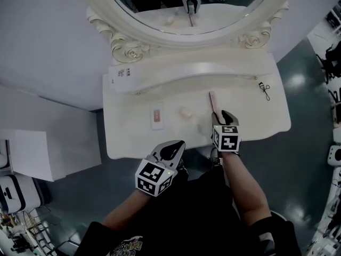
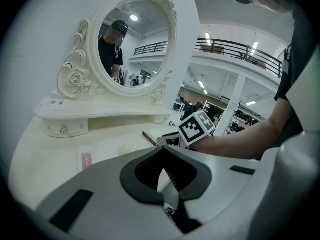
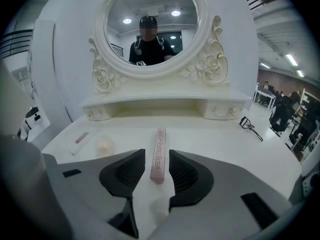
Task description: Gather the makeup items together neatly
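Right gripper view looks down along the right gripper, whose jaws stand apart with a slim pink box lying flat on the dressing table between them; there is a gap on each side, so the pads do not press on it. Beside it at the table's front edge, the left gripper has its jaws brought together on nothing. The box points lengthwise from the gripper towards the mirror, its near end inside the jaws. It looks like a light, stiff card carton, smooth enough to slide on the glossy top and thin enough to dent under a hard squeeze, so a gentle pinch across its narrow sides near the middle seems the best hold. Left of it, a little further back, lie a pale round puff, probably soft and almost weightless, and a flat white packet with a red label, which may need lifting by an edge. Well apart at the far right sits a black eyelash curler, rigid and best taken by its handles. By count there are four makeup things, one of each: box, puff, packet, curler. Beyond them the raised shelf under the mirror carries one white card.
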